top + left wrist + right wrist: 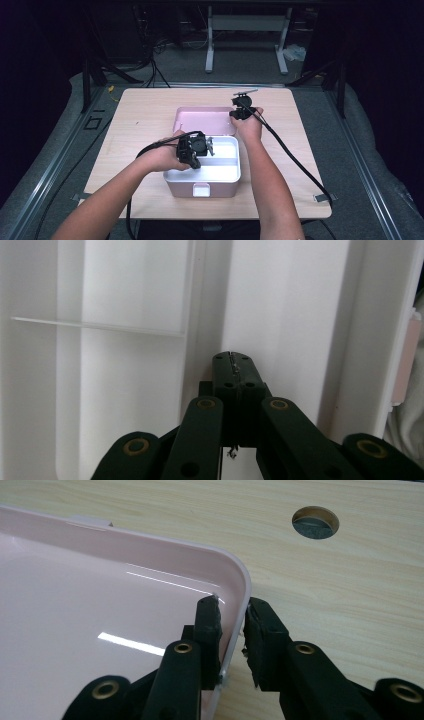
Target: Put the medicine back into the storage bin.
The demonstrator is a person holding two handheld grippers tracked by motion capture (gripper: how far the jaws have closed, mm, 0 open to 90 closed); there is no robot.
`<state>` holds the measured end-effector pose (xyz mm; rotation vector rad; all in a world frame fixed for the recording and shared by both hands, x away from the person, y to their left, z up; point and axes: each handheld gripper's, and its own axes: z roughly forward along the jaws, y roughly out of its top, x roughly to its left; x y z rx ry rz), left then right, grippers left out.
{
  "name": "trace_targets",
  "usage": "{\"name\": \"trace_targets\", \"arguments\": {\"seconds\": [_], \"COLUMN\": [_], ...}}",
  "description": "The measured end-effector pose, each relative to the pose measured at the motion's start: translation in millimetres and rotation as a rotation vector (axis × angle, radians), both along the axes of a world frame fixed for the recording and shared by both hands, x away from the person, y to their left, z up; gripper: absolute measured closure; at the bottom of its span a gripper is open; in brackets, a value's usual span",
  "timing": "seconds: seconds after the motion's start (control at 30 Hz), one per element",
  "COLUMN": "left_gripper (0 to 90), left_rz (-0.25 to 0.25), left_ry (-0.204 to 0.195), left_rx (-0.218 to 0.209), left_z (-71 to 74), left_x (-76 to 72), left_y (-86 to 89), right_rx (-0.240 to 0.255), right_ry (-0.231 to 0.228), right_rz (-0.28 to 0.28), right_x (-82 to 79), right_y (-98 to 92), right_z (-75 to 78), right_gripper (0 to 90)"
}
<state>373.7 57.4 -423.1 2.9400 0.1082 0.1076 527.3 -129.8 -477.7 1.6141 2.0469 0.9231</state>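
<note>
Nearest the person, the left gripper (pixel 192 152) rests clenched, nothing between its jaws, inside the white tray (pixel 227 172) of the pink box (pixel 180 189), likely steadying it. Beyond, the right gripper (pixel 232 630) straddles the rim of the flipped-open lid (pixel 100 605), pads not quite pinching, probably to swing it shut. Bare table (pixel 350 590) lies behind.

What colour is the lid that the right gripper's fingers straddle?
Pale pink, glossy. The lid shows best in the right gripper view, its rim between the right gripper fingers.
</note>
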Motion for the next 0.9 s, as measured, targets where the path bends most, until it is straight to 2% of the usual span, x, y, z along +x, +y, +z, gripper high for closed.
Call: {"name": "trace_targets", "arguments": {"seconds": [0.1,0.37,0.6,0.77,0.9], "left_gripper": [90.0,90.0,90.0,90.0,90.0], "left_rz": [0.0,-0.002,0.001,0.002,0.001], "left_ry": [0.0,-0.004,0.005,0.005,0.001], "left_rx": [-0.001,0.011,0.004,0.003,0.001], "left_z": [0.0,0.7,0.3,0.2,0.1], "left_x": [0.2,-0.3,0.4,0.4,0.0], "left_y": [0.2,-0.5,-0.4,-0.5,-0.9], "right_rx": [0.012,0.04,0.059,0.077,0.054], "right_ry": [0.012,-0.001,-0.004,-0.038,-0.053], "right_rz": [0.002,-0.024,-0.019,-0.029,-0.033], "right_x": [-0.1,-2.1,-4.7,-9.9,-14.5], "right_y": [-0.7,-0.7,-2.9,-4.1,-4.8], "right_z": [1.5,7.7,16.9,24.8,30.3], "right_gripper": [76.8,78.7,80.0,81.3,81.5]}}
